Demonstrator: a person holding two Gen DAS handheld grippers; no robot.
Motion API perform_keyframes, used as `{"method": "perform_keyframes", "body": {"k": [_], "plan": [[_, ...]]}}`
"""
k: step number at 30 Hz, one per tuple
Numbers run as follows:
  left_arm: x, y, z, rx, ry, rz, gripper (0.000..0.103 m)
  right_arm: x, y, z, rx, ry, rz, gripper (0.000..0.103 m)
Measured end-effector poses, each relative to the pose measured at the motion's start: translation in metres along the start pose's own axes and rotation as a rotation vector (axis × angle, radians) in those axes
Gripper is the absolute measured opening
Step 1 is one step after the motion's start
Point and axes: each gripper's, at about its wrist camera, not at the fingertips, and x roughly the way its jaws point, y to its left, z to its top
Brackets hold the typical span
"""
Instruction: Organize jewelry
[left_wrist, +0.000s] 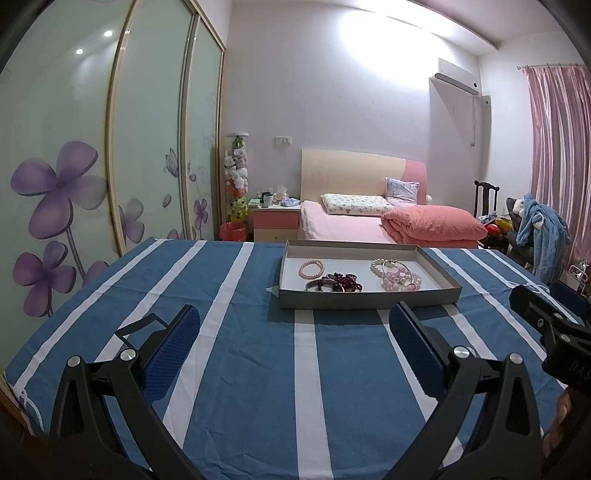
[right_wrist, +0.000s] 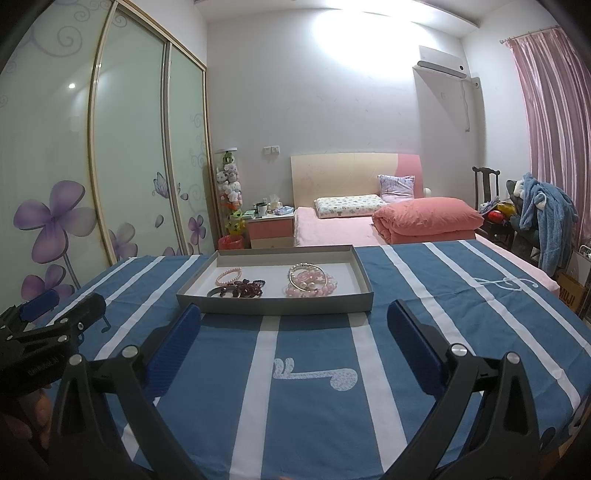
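Jewelry (left_wrist: 334, 281) in tray (left_wrist: 369, 300), beyond both gaping, empty tools.

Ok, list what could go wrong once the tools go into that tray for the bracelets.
1. The dark red bead bracelet lies tangled against a silver bangle, so a pinch may lift both.
2. The pink bead bracelets are heaped under a thin gold bangle; pulling one could drag the heap.
3. The grey tray is shallow and sits loose on the striped cloth, so a nudge from the right tool could slide it.

Dim, bluish room; ceiling glare whitens the wall (left_wrist: 369, 55); fisheye edges bend
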Motion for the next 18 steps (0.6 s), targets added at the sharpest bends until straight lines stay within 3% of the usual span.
{"method": "perform_keyframes", "body": {"k": [18], "plan": [[0.0029,-0.0001,0.0016,0.005,0.008,-0.003,0.101,0.0018,0.0005,-0.0031,0.003,0.005,0.000,0.099]]}}
